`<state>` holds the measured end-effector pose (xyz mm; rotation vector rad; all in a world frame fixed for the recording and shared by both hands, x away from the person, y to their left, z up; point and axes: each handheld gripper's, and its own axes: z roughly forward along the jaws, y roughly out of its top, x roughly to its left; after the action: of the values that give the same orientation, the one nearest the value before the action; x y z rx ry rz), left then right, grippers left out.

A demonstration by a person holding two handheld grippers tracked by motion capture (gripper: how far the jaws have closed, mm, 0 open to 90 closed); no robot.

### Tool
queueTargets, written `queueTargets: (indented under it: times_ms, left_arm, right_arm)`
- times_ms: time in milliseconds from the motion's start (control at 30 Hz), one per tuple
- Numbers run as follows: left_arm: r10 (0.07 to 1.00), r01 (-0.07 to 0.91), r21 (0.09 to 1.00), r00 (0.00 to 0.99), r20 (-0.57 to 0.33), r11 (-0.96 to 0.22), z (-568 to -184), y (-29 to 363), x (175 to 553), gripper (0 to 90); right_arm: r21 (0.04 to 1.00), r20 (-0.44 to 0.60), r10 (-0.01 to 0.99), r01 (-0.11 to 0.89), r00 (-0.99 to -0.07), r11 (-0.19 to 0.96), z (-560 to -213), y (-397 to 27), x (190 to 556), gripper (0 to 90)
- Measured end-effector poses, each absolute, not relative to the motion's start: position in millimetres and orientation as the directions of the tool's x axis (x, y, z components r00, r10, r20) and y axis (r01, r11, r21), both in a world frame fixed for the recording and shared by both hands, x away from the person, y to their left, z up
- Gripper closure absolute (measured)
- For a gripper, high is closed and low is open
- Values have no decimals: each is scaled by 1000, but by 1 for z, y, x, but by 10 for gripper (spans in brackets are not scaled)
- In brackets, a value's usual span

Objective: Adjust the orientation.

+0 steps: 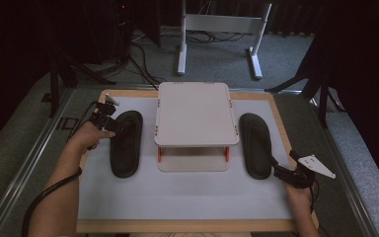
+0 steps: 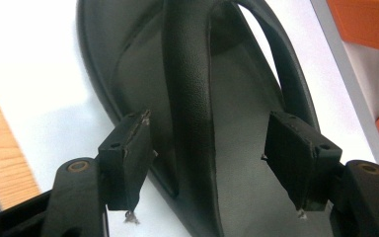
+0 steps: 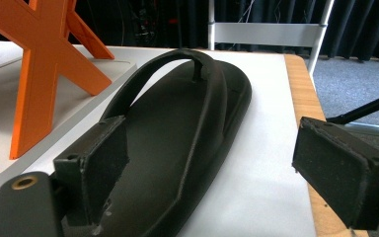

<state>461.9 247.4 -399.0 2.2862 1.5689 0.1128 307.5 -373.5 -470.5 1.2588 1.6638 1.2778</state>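
Two black flip-flops lay on the white mat, the left flip-flop [image 1: 126, 143] and the right flip-flop [image 1: 255, 144], one on each side of a little white shelf rack [image 1: 196, 113] with orange legs. The left gripper [image 2: 209, 165] was spread wide around the left flip-flop's strap [image 2: 190, 98], and the right gripper [image 3: 227, 185] was spread wide at the heel end of the right one. To grab well, I think each claw should go low, get the strap or sole between both pads, then squeeze slowly.
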Motion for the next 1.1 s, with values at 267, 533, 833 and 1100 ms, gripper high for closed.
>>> queueTargets:
  times_ms: [267, 533, 833, 1100]
  left_arm:
    - [922, 901, 317, 357, -152, -296, -405, 242, 469, 478]
    - [935, 916, 295, 323, -148, -270, -413, 241, 470, 576]
    - [940, 917, 307, 308, -146, -253, -412, 244, 466, 701]
    - [932, 915, 332, 305, -198, -229, -392, 249, 460, 714]
  right_arm:
    - [957, 36, 953, 286, -301, 54, -471, -373, 308, 131]
    - [957, 35, 953, 286, -302, 56, -471, -373, 308, 131]
    - [956, 27, 953, 286, -303, 64, -471, -372, 308, 131]
    - [956, 25, 953, 285, -302, 65, -471, -372, 308, 131]
